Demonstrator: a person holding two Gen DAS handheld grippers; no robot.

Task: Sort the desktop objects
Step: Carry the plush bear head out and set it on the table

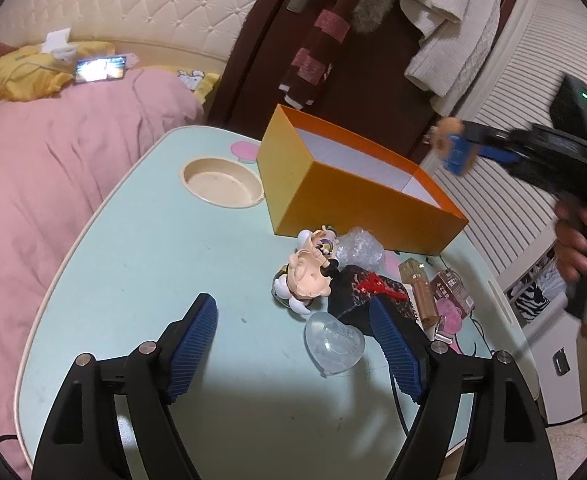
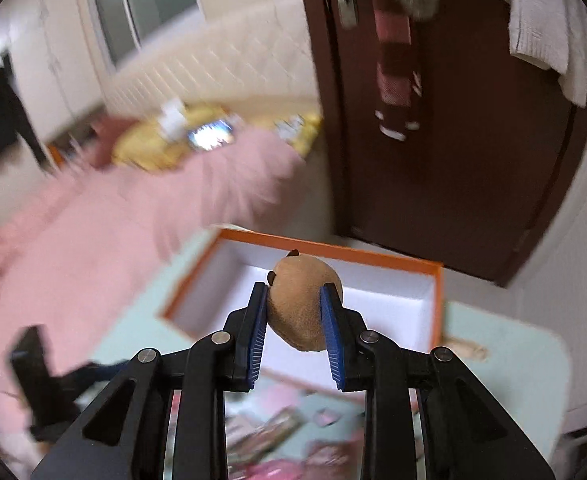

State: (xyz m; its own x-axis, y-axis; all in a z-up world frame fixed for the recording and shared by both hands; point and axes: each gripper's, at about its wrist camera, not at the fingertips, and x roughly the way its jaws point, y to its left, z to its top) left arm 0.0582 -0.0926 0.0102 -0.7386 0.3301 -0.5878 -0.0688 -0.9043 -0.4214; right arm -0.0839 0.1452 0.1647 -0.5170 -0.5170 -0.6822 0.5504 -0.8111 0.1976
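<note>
Right gripper (image 2: 293, 312) clamped on a brown plush toy (image 2: 303, 304), centre frame above the open orange box (image 2: 437, 304). Left gripper (image 1: 293, 312) wide open, empty, low over the surface (image 1: 133, 240) beside a clear heart-shaped dish (image 1: 333, 346).

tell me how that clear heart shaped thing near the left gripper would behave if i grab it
The clear heart-shaped piece looks like thin, hollow, glossy plastic, so it is probably light and may slip between the pads. Its walls might flex or crack under a hard squeeze. It lies flat on the table, so a push would likely slide it rather than roll it.
</note>
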